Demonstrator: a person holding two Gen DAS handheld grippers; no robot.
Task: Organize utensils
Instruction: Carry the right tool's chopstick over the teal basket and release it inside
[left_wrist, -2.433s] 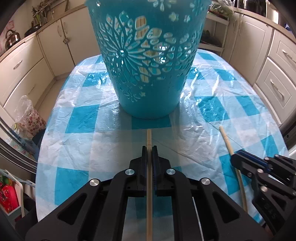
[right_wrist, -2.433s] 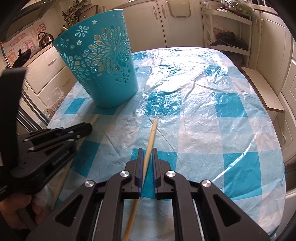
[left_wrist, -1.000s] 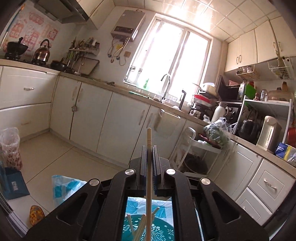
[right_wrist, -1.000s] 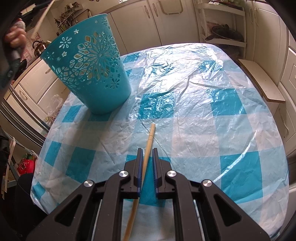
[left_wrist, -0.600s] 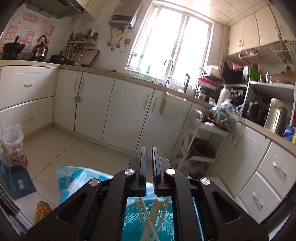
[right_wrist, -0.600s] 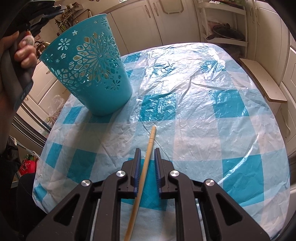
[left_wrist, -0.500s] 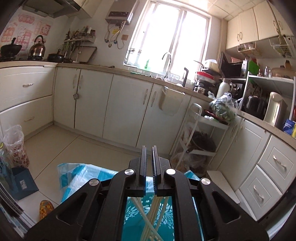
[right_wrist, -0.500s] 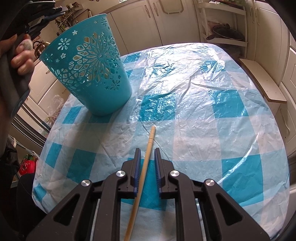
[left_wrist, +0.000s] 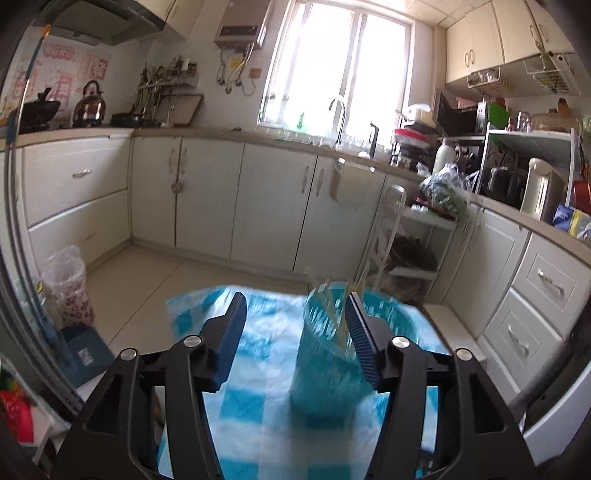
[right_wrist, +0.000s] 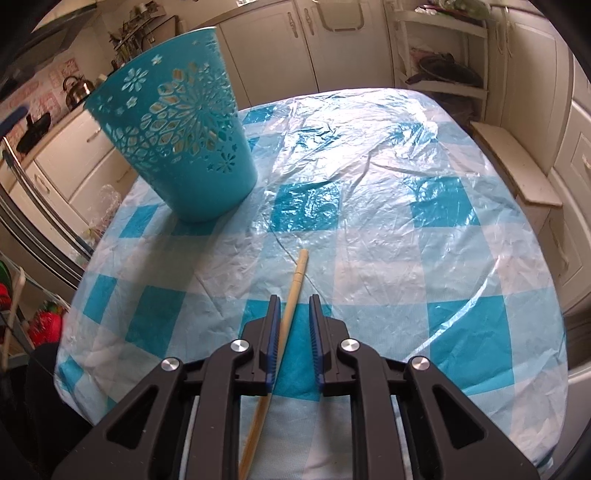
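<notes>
Left wrist: left claw (left_wrist: 295, 317) now wide open vs 0.5 s ago.

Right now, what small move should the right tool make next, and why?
Probably close the right tool on the chopstick: its jaws are open around the stick, which lies flat on the table, outside the blue basket.

A copper-toned metal kettle (left_wrist: 89, 105) sits on the counter at upper left of the left wrist view, with a bright window (left_wrist: 340, 62) and curved chrome tap (left_wrist: 338, 110) at top centre. A tall cream electric water boiler (left_wrist: 540, 192) stands at right, a white wire trolley (left_wrist: 406, 236) below it. A blue-and-white checked plastic tablecloth (right_wrist: 388, 192) fills the right wrist view.
</notes>
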